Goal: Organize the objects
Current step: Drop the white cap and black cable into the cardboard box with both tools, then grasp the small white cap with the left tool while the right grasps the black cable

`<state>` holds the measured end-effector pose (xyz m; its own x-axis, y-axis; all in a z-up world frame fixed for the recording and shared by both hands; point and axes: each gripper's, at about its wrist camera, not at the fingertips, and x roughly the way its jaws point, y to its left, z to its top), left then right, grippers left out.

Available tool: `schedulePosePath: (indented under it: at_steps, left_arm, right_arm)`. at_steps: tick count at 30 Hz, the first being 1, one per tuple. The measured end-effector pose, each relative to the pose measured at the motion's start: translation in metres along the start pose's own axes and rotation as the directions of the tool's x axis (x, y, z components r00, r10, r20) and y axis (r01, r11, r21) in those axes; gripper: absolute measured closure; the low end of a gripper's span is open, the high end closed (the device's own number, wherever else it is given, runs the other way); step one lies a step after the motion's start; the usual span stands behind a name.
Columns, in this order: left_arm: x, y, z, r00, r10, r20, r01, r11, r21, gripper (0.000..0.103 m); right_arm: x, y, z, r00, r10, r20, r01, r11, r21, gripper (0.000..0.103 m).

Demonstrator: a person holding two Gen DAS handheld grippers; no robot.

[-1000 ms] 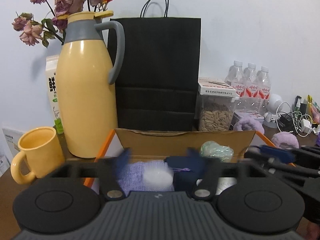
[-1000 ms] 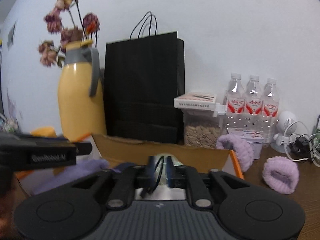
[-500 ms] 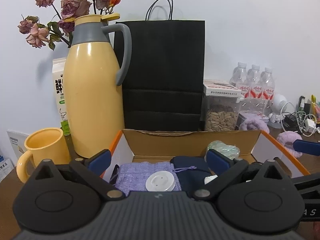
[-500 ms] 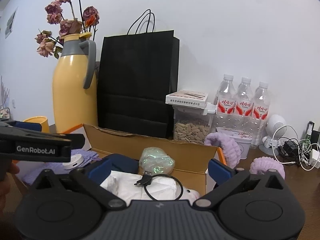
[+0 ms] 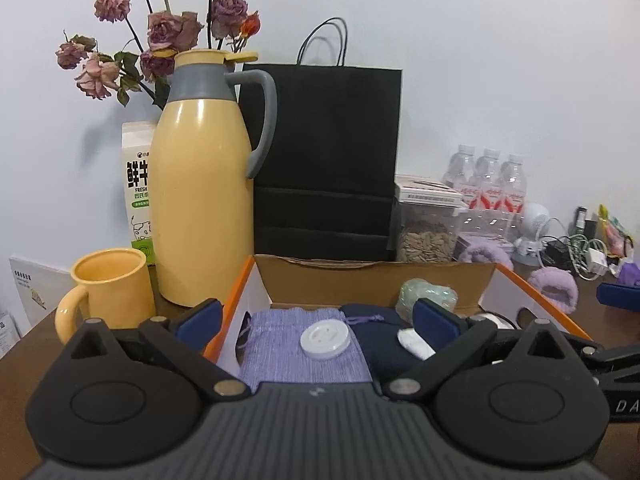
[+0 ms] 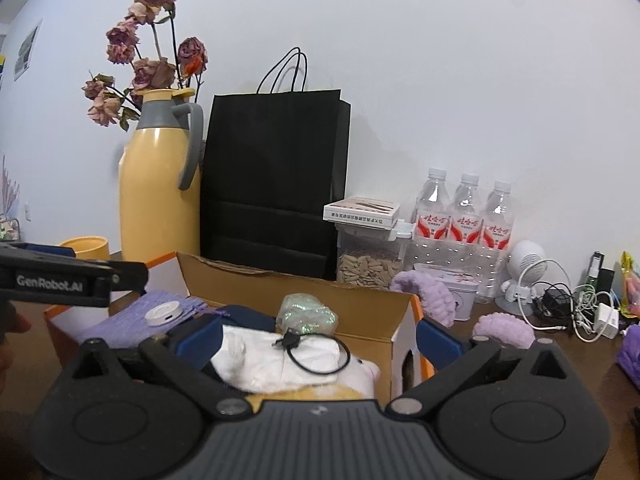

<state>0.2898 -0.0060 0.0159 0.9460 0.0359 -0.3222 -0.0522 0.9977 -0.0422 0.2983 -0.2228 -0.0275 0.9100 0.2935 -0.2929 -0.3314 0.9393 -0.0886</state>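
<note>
left gripper (image 5: 316, 322) hanging wide open, gripping nothing | right gripper (image 6: 318, 336) also gaping, empty | white disc (image 5: 325, 337) sitting on the purple pouch (image 5: 280, 344) inside the cardboard box (image 5: 372, 280) | black cable loop (image 6: 316, 350) lying on the white plush (image 6: 272, 356) in there too

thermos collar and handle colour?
Grey, on a yellow thermos; clearest in the left wrist view.

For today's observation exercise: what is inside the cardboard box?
Inside the cardboard box: a lilac pouch with a white disc on it, a navy pouch, an iridescent bundle, white cloth, a black cable loop. Anything underneath is hidden.
</note>
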Motion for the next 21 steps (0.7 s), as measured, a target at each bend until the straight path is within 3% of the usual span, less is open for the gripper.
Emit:
schedulePosePath:
  at_steps: [7,21]
  left_arm:
    - [-0.029,0.001,-0.015,0.999,-0.042,0.002,0.042,0.999,0.033,0.0]
    - [-0.067,0.007,-0.047,0.998,-0.046,-0.036,0.049,0.996,0.08,0.0]
  right_arm:
    - [-0.028,0.005,-0.018,1.0,0.002,-0.026,-0.002,1.0,-0.013,0.0]
    - [-0.063,0.007,-0.059,0.989,-0.012,-0.149,0.01,1.0,-0.014,0.0]
